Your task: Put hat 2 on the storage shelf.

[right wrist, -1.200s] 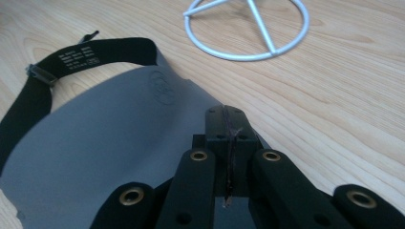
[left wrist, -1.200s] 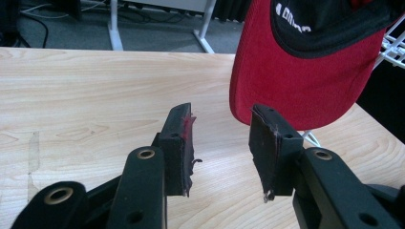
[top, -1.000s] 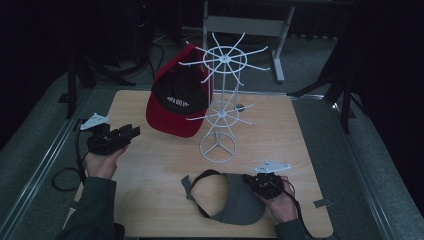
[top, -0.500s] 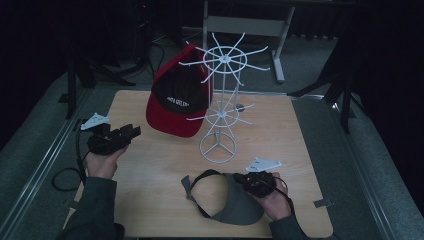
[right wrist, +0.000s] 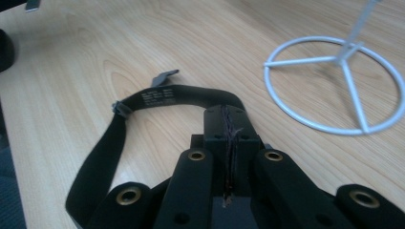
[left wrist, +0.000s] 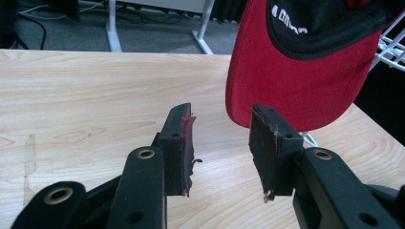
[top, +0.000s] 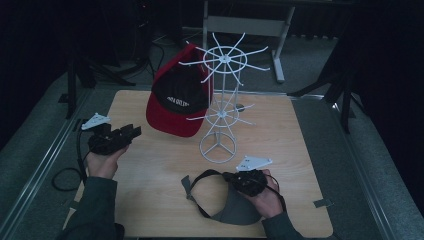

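The right gripper (top: 239,181) sits near the front edge of the wooden table (top: 300,140), right of the middle, held in the person's right hand (top: 265,197), and its jaws are pressed together on the black band of a grey visor (top: 227,207); in the right gripper view (right wrist: 228,125) the two pads meet with almost no gap and the band passes just beneath and behind them, so they appear to pinch it, though the exact bite is hidden by the jaws themselves. The visor's strap (right wrist: 157,98) loops away from the gripper and curls back along the table surface, its loose end (right wrist: 165,76) lying flat on the wood. The visor's grey brim lies under the right hand, close to the front edge. The left gripper (top: 127,134) is held above the table's left edge by the left hand (top: 102,161), with its jaws spread apart and nothing between them; in the left gripper view (left wrist: 220,138) the table shows through the gap. A white wire rack (top: 222,107) stands upright near the middle of the table, its round base (right wrist: 334,86) resting on the wood just beyond the visor. A red and black cap (top: 177,97) hangs on the rack's left side, its red brim (left wrist: 291,81) pointing down toward the table, near but apart from the left gripper's jaws.
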The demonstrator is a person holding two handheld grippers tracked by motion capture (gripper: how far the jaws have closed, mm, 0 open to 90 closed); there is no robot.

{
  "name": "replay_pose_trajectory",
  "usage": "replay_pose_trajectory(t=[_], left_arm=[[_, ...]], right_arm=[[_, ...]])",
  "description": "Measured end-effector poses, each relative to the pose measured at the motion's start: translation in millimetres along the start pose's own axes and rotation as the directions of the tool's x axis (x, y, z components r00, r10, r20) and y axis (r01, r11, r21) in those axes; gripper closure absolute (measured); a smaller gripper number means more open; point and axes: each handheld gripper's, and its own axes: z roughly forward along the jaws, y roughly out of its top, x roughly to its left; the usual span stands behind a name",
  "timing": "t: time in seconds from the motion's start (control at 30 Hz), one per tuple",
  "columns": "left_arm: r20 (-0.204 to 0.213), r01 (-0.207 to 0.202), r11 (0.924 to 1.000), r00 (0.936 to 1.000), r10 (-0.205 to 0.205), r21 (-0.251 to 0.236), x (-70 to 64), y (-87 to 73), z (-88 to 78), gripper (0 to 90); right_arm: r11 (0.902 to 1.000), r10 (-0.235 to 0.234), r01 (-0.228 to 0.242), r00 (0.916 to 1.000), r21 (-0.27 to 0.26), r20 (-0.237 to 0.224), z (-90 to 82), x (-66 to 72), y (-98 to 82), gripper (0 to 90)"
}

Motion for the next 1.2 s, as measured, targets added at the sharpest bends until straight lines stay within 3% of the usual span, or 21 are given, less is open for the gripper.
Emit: replay_pose_trajectory(t=[0.17,0.37,0.57,0.9,1.17,1.2], left_arm=[[-0.001,0.0,1.0,1.0,0.0,0.0,0.3,-0.4,-0.6,60.6],[0.0,0.002,1.0,1.0,-0.002,0.001,0.7,-1.1,-0.2,60.6],[0.002,-0.001,1.0,1.0,0.001,0.002,-0.3,-1.0,1.1,60.6],[0.004,-0.001,1.0,1.0,0.001,0.009,-1.0,-1.5,3.2,60.5],[0.006,-0.001,0.9999,1.0,0.001,0.011,-1.8,-1.3,4.3,60.5],[0.007,-0.003,0.9999,1.0,0.002,0.011,-1.8,-1.1,4.6,60.5]], right_arm=[[0.9994,-0.021,0.022,0.9997,0.028,-0.012,7.4,4.2,1.1,88.7],[0.9951,-0.041,0.04,0.9991,0.09,0.008,14.4,4.0,-2.3,88.8],[0.993,-0.044,0.037,0.997,0.113,0.063,13.3,-3.3,-4.9,88.7],[0.9928,0.01,-0.027,0.9893,0.117,0.146,-3.6,-28.2,-18.5,87.7],[0.9893,0.05,-0.078,0.9757,0.124,0.213,-21.5,-46.9,-30.8,86.7],[0.9875,0.056,-0.088,0.9711,0.13,0.232,-25.3,-51.0,-33.1,86.7]])
